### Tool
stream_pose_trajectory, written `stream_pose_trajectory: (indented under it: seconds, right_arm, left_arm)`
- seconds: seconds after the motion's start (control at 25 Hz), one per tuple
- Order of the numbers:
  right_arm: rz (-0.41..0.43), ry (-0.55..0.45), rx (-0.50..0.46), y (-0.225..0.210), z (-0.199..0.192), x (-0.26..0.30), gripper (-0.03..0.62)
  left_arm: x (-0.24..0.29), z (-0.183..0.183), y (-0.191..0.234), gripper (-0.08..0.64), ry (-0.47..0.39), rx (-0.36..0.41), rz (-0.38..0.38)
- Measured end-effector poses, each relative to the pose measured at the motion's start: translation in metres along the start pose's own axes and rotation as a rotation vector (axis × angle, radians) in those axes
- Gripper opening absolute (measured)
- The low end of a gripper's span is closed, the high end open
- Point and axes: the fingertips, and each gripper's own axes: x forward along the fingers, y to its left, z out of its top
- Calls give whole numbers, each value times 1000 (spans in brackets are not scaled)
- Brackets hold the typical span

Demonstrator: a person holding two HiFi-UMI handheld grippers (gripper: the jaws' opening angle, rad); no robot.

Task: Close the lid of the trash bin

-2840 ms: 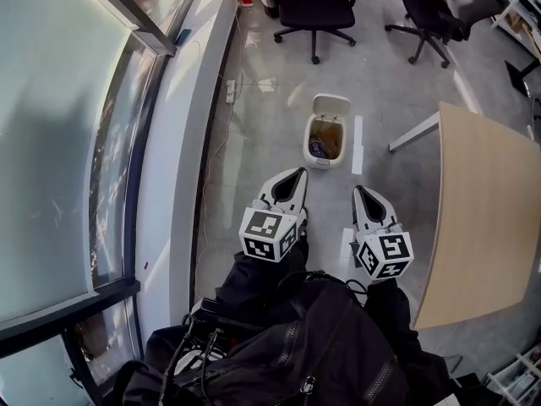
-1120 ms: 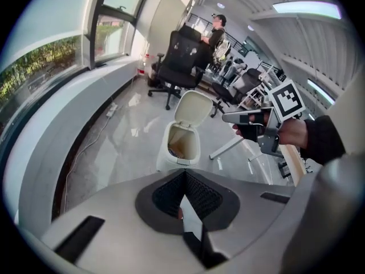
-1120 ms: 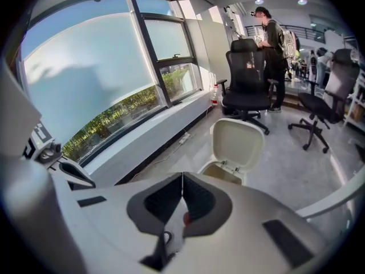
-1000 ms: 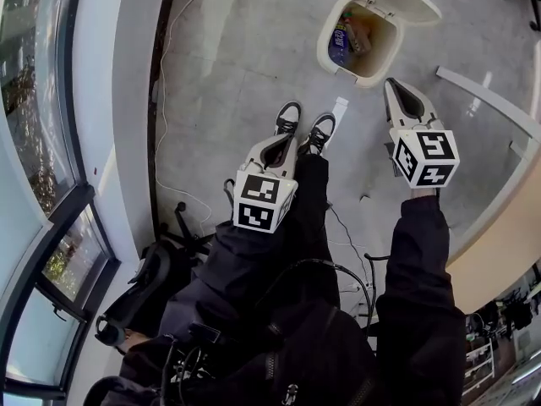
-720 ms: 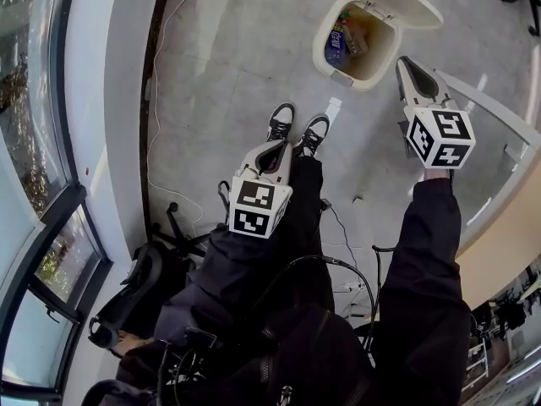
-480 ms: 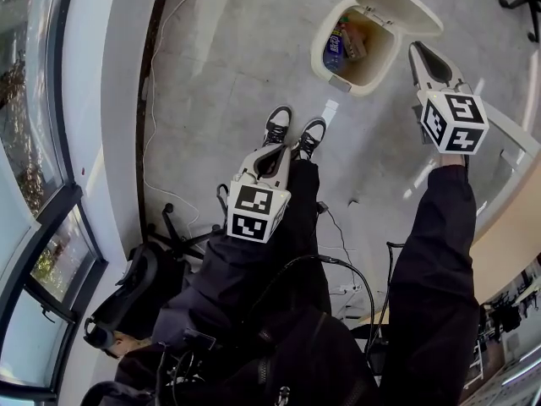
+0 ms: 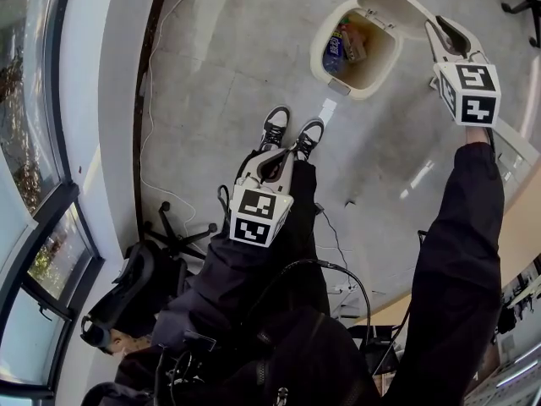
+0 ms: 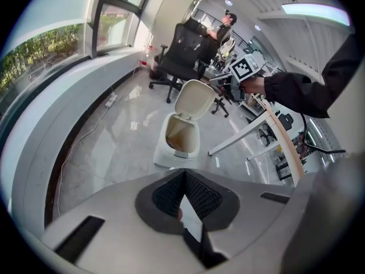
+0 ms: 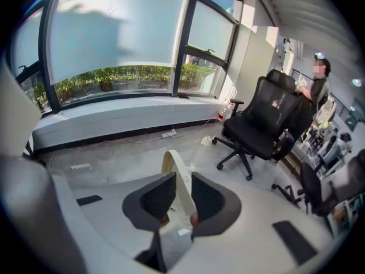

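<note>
On the floor ahead of my shoes, the trash bin stands with its lid tipped up and back, rubbish showing inside. My right gripper is at the lid's raised edge. Its jaws are opening with the lid's rim between them, not clamped. My left gripper hangs over my legs, jaws together and empty, well apart from the trash bin.

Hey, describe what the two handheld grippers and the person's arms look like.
Both the left gripper and right gripper are pale grey, tapering to two jaws lined with black textured pads, each carrying a white cube with black square markers. The person's arms are in black long sleeves.
</note>
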Motion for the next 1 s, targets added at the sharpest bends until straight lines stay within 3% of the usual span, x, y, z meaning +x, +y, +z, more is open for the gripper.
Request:
stream_pose_trajectory:
  seconds: [0.24, 0.48, 1.0]
  right_arm:
    - [51, 116, -172, -6, -8, 19, 140]
    - [105, 197, -232, 0, -30, 29, 152]
    - [186, 144, -177, 70, -47, 6, 160]
  left_arm:
    - [1, -3, -4, 2, 8, -1, -8]
    - [2, -9, -6, 2, 16, -4, -9]
    - [4, -15, -11, 2, 21, 7, -23]
